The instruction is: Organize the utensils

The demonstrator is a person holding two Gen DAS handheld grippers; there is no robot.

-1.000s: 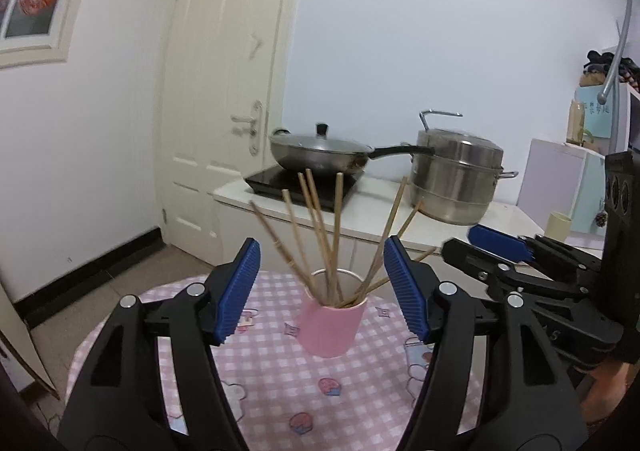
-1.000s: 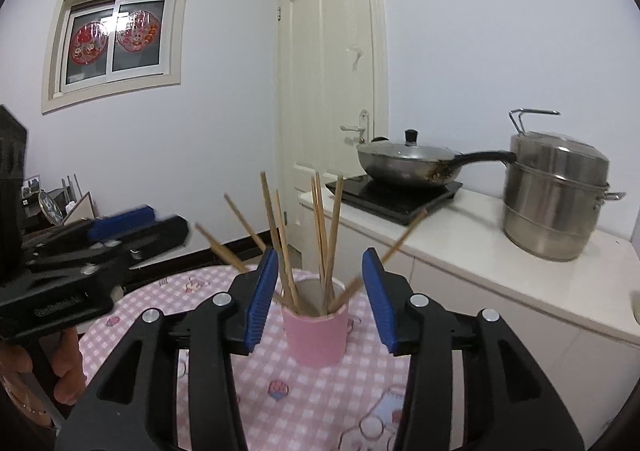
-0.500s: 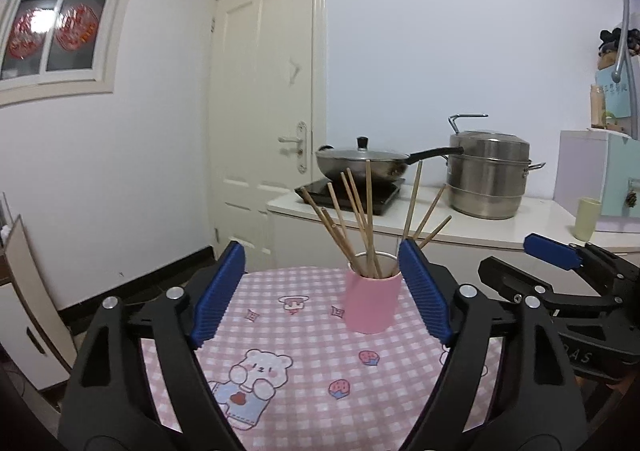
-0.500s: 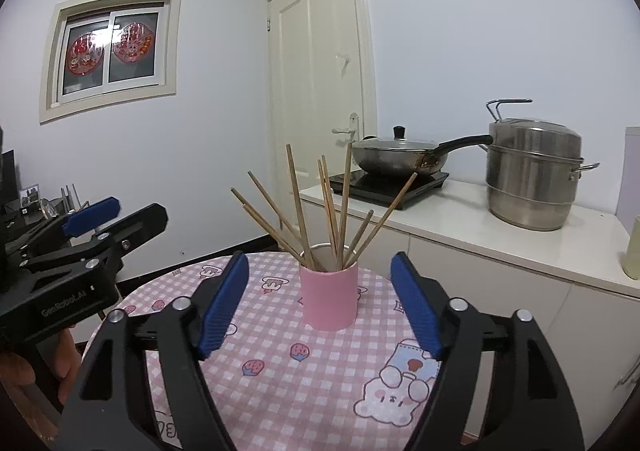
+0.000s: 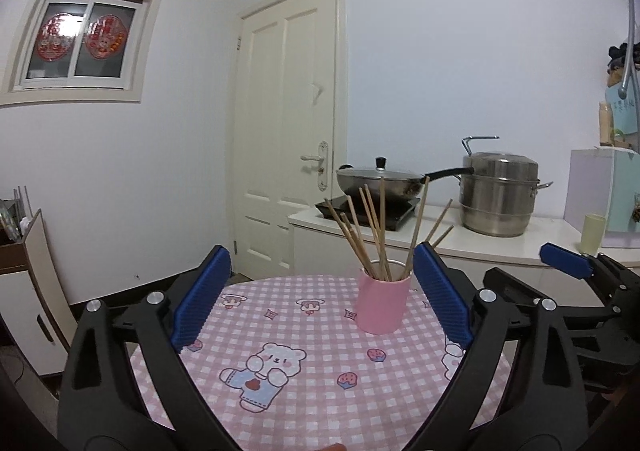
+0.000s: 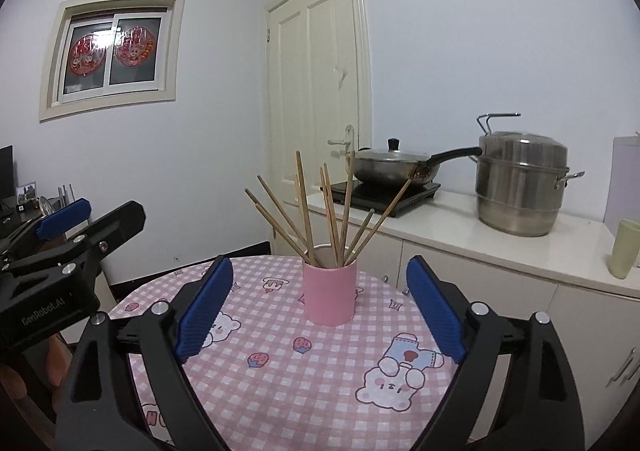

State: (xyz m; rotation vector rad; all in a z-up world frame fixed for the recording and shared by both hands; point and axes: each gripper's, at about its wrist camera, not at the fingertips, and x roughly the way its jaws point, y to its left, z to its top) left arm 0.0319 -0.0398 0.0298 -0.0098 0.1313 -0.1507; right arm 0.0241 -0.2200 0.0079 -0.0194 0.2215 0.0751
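1. Left wrist view: the left gripper, a black frame with blue ribbed pads, is spread wide and grasps nothing.
2. The pink cylindrical cup stands upright on the round table with a pink checked cloth, well ahead of the gripper and nearer its right-hand pad than its left.
3. A bundle of thin wooden chopsticks stands in the pink cup, fanned out and leaning in different directions.
4. To the right of the cup, off the table edge, the right gripper shows from the side (its blue pad tip is plain, but the opening is not readable here).
5. Behind the cup, a white counter carries a lidded wok with a black handle and a stainless steel steamer pot.
6. Right wrist view: the right gripper is likewise released, its pads wide apart and holding nothing.
7. The pink cup sits on the checked table roughly midway between the pads and beyond them, with the chopsticks fanned out of it.
8. Left of the cup, beside the table edge, the left gripper is in view.
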